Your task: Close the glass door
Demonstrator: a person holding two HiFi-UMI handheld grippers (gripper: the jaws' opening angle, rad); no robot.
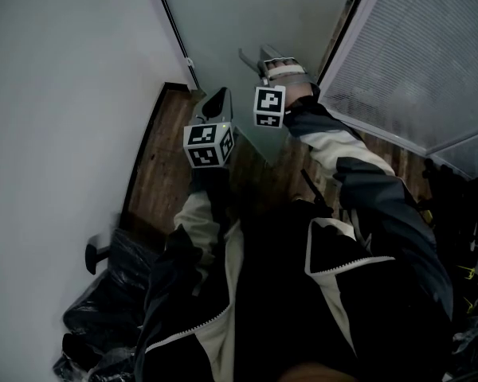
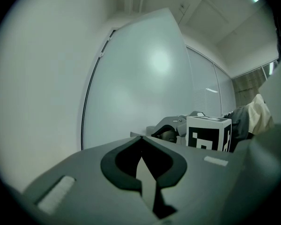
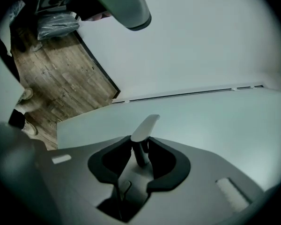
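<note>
Ahead, at the frosted glass door point(image 1: 247, 14), above a wooden floor point(image 1: 155, 157). Gripping its silver door handle point(image 3: 144, 128) with the right gripper point(image 3: 139, 146), jaws drawn narrow against the handle's stem, lever blade sticking out past the tips. Holding the left gripper point(image 2: 141, 142) just left of the right one, pointed toward the same door, jaws together tip to tip with nothing between. To the right, slatted blinds point(image 1: 414, 62); at lower left, a black bag point(image 1: 119, 293).
</note>
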